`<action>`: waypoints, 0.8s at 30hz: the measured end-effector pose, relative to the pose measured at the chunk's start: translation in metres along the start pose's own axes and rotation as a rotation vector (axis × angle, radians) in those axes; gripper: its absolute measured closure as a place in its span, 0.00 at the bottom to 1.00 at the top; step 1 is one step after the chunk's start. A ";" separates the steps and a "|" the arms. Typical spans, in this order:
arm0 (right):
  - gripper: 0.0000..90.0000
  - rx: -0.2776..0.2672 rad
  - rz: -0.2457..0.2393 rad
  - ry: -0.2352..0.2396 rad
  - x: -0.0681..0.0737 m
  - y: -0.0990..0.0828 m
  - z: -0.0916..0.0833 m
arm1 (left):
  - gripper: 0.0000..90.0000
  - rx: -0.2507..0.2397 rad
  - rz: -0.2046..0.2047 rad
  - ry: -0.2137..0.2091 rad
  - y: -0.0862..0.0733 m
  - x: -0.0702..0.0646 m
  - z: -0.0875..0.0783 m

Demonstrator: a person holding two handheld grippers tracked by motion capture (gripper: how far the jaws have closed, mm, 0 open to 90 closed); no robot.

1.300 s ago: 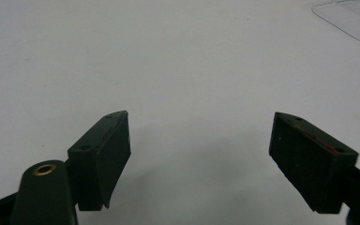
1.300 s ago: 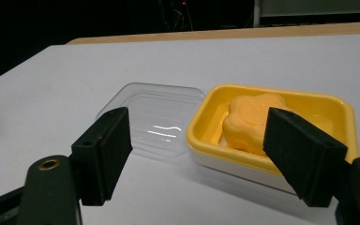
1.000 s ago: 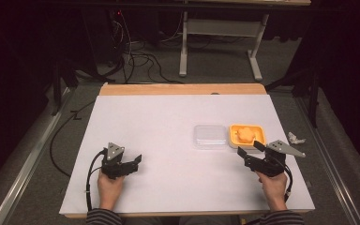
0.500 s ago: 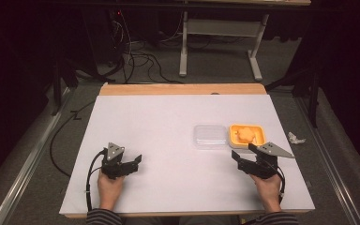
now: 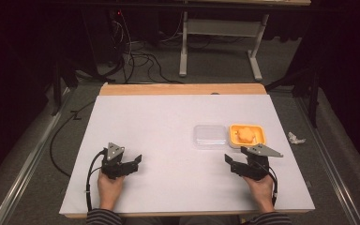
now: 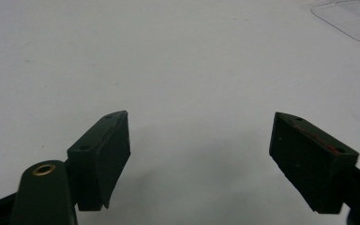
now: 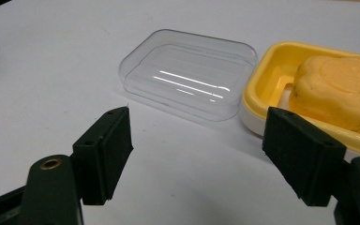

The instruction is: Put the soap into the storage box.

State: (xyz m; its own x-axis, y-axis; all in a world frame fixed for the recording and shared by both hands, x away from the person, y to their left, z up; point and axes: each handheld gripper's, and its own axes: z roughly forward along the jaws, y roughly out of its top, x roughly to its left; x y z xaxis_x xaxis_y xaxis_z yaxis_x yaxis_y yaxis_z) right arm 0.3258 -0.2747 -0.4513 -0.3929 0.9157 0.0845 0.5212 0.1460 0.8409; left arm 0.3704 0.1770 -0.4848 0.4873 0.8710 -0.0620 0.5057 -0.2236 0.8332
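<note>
Left hand-held gripper point(image 5: 132, 162) rests low on the white tabletop point(image 5: 168, 122), jaws wide, nothing between them; bare surface ahead of it in the left gripper view.

Centre-right: clear lid point(image 5: 210, 136) lies flat on the tabletop, just beside the yellow dish point(image 5: 258, 131), the two edges touching or nearly so. The dish holds an orange soap point(image 5: 246, 135).

Right hand-held gripper point(image 5: 232, 161) sits near the dish's front edge, aimed at the lid and dish. Its jaws have just been closing but are still parted, with nothing between them; the pads point(image 7: 304, 154) press on nothing.

Risks, as judged:
- Lid is thin, smooth and flat on the surface. Jaws coming in level would likely push it away rather than grip its rim.
- Lid and dish sit so close that a jaw aimed at one may nudge the other.
- Soap looks slick; a pinch off-centre could squirt it out.
</note>
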 end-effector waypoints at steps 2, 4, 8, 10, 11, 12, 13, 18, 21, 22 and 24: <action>0.28 0.008 0.000 0.001 0.002 -0.001 0.002 | 0.24 0.001 0.001 0.000 0.000 0.000 0.000; 0.28 0.019 -0.004 0.003 0.002 -0.003 0.004 | 0.24 0.002 0.002 0.000 0.000 0.000 0.000; 0.28 0.039 -0.003 0.002 0.005 -0.006 0.008 | 0.24 0.002 0.002 -0.001 0.000 0.000 0.000; 0.28 0.046 -0.008 -0.001 0.005 -0.007 0.010 | 0.24 0.002 0.002 -0.001 0.000 0.000 0.000; 0.29 0.047 -0.013 0.000 0.006 -0.007 0.010 | 0.24 0.002 0.002 -0.001 0.000 0.000 0.000; 0.29 0.051 -0.013 -0.001 0.007 -0.008 0.011 | 0.24 0.002 0.002 -0.001 0.000 0.000 0.000; 0.29 0.054 -0.025 0.000 0.006 -0.008 0.011 | 0.24 0.002 0.002 -0.001 0.000 0.000 0.000; 0.30 0.083 -0.036 0.001 0.010 -0.010 0.016 | 0.24 0.002 0.002 -0.001 0.000 0.000 0.000; 0.30 0.097 -0.053 -0.004 0.012 -0.011 0.018 | 0.24 0.001 0.002 -0.001 0.000 0.000 0.000; 0.30 0.098 -0.052 -0.005 0.013 -0.011 0.019 | 0.24 0.001 0.002 -0.001 0.000 0.000 0.000; 0.30 0.103 -0.053 -0.008 0.013 -0.012 0.020 | 0.24 0.001 0.002 -0.001 0.000 0.000 0.000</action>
State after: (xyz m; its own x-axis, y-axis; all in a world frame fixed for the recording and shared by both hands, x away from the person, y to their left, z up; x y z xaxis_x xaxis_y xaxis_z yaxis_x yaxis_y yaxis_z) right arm 0.3299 -0.2567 -0.4707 -0.4159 0.9087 0.0362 0.5747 0.2318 0.7848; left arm 0.3704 0.1769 -0.4848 0.4889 0.8702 -0.0611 0.5057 -0.2257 0.8327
